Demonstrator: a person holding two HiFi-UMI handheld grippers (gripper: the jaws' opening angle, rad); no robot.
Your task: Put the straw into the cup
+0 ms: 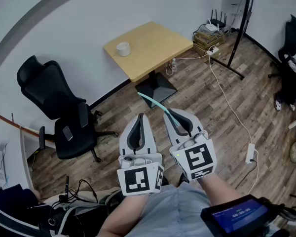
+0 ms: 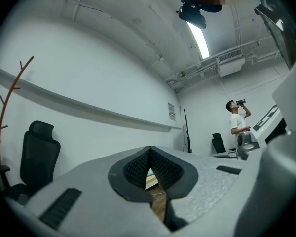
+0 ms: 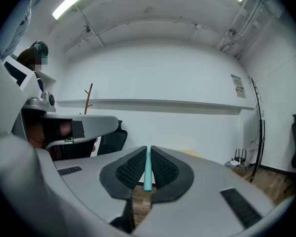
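Head view: the left tool (image 1: 139, 120) and the right tool (image 1: 176, 116) hang side by side over the wood floor, well apart from the table (image 1: 158, 48). The white cup (image 1: 123, 48) stands on the table, near its left corner. The teal straw (image 1: 153, 101) juts from the right tool toward the table.

Left gripper view: the jaws meet at their tips with nothing between them.

Right gripper view: the jaws are clamped on the straw.

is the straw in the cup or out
Out. The straw is clamped in the right tool; the cup stands away on the table.
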